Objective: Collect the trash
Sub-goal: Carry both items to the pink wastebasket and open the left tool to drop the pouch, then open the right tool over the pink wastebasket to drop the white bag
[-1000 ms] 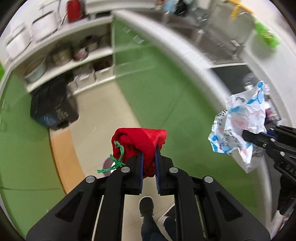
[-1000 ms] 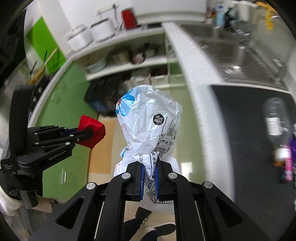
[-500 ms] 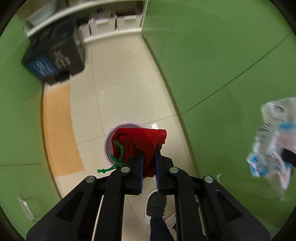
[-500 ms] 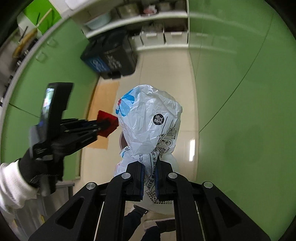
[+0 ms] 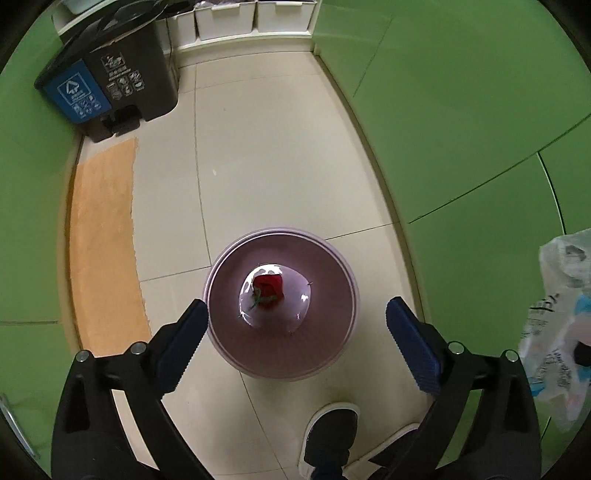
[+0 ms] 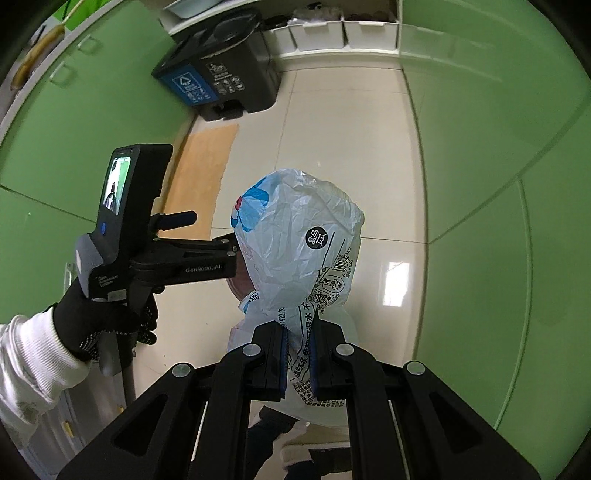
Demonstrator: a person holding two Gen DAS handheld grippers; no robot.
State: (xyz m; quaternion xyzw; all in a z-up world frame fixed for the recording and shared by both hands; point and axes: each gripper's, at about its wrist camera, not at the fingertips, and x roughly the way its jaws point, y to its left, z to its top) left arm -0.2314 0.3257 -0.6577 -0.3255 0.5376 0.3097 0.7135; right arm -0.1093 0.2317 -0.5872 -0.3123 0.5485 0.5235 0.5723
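A red drawstring pouch (image 5: 267, 288) lies at the bottom of a round purple bin (image 5: 280, 232) on the tiled floor. My left gripper (image 5: 295, 308) hangs straight above the bin, its jaws opening wide with nothing between them. In the right wrist view, my right gripper (image 6: 298, 354) is shut on a crumpled white and blue plastic bag (image 6: 299, 251). The bag also shows at the right edge of the left wrist view (image 5: 561, 314). It hides most of the bin from the right camera. A gloved hand (image 6: 103, 321) holds the left gripper just left of the bag.
A dark two-part waste bin with a blue label (image 5: 110, 81) stands at the far left. An orange mat (image 5: 103, 240) lies along the left cabinets. Green cabinet doors (image 5: 461, 129) line the right. White boxes (image 5: 255, 14) sit at the back. A shoe (image 5: 330, 432) is beside the purple bin.
Both grippers have come down from counter height towards the floor. The left gripper has opened and the red pouch has dropped into the purple bin. The right gripper still grips the bag.
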